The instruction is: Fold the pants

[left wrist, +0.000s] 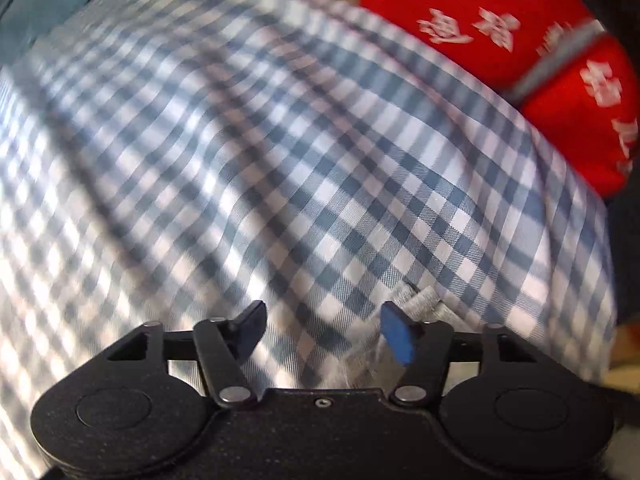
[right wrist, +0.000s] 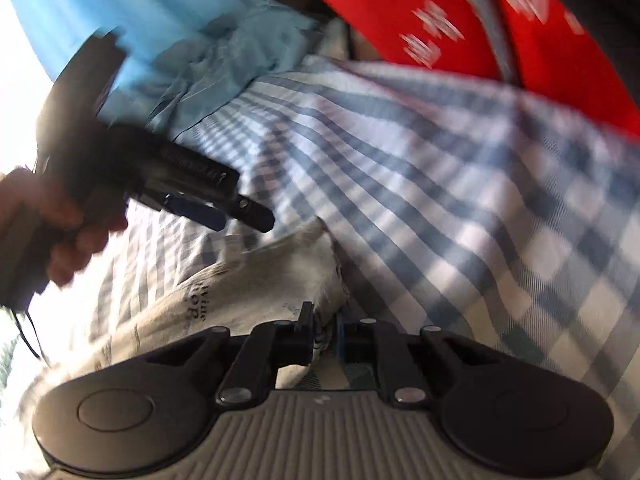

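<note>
A: The right gripper (right wrist: 324, 334) is closest. Its jaws are squeezed nearly together on a pinch of the pants (right wrist: 440, 208), right by the white waistband (right wrist: 248, 296).

B: And the left gripper (left wrist: 322, 330)?

A: Its jaws are half open, low over the checked cloth beside the waistband, not holding anything. A hand (right wrist: 60, 228) carries it.

B: How should this step go?

A: Probably both should grab the waistband edge, level with each other, and pull it flat.

B: Which way do the pants point?

A: They seem to stretch long, away from the waistband toward the red bag (right wrist: 420, 12) far off. The blue cloth (right wrist: 224, 64) lies beyond too.
</note>
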Tool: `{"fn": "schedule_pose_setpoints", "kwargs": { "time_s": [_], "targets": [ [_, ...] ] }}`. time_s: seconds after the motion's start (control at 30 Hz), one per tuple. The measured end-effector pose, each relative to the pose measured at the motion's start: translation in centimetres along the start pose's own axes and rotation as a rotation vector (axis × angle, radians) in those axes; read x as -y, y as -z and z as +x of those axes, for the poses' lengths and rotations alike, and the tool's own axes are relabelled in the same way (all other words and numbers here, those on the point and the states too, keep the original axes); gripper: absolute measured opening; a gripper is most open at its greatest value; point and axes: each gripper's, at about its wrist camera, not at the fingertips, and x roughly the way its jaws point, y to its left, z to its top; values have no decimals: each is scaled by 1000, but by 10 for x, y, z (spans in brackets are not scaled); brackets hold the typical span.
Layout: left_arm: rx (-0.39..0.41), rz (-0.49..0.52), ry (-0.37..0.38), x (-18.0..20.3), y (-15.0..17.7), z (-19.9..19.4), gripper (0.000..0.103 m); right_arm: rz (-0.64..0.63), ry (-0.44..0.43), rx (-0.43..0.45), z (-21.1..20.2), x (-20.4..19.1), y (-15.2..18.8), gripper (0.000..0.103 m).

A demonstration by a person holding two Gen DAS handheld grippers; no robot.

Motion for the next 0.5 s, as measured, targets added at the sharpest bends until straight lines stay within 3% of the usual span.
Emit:
{"fn": "schedule_pose_setpoints", "kwargs": {
  "time_s": [0.17,0.27,0.37,0.5],
  "targets": [
    [-88,-185,195,-14,-1,-15,65,-260,42,34,-8,-41,-4,10],
    [-130,-232,255,-11,-4,-18,68,-378,51,43,-8,-61,-4,9],
    [-149,-246,280,-2,-6,-18,71,-480,59,46,-8,-79,-1,9],
    [-165,-221,216,10,-4,-15,69,-575,64,46,-8,-97,5,9]
  ]
}}
